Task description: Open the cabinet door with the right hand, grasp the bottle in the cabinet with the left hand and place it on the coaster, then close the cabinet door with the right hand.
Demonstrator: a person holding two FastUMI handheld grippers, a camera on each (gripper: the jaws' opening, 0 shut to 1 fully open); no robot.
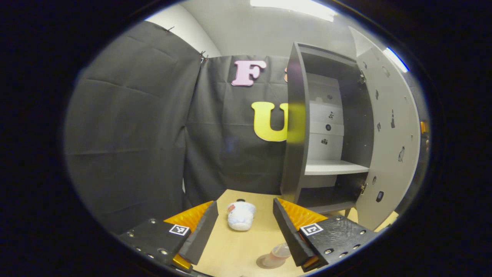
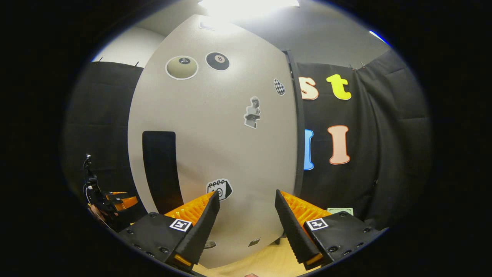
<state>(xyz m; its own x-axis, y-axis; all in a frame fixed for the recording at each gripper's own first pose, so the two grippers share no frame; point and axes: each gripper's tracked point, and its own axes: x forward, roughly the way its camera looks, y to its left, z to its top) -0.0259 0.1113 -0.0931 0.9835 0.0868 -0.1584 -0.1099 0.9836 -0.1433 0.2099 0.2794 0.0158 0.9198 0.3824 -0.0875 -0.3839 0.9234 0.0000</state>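
The dark cabinet stands open at the back of the table, its pale door swung out to the right. Its shelf is bare. A small clear bottle with a pinkish tint stands upright on a round coaster near the table's front, partly hidden by one finger of my left gripper. That gripper is open and holds nothing. My right gripper is open too, close in front of the sticker-covered door. The door's dark handle lies to its left.
A white, soft, toy-like object lies on the wooden table between the left fingers and the cabinet. The other gripper shows at the left edge of the right gripper view. Black cloth walls close in the booth.
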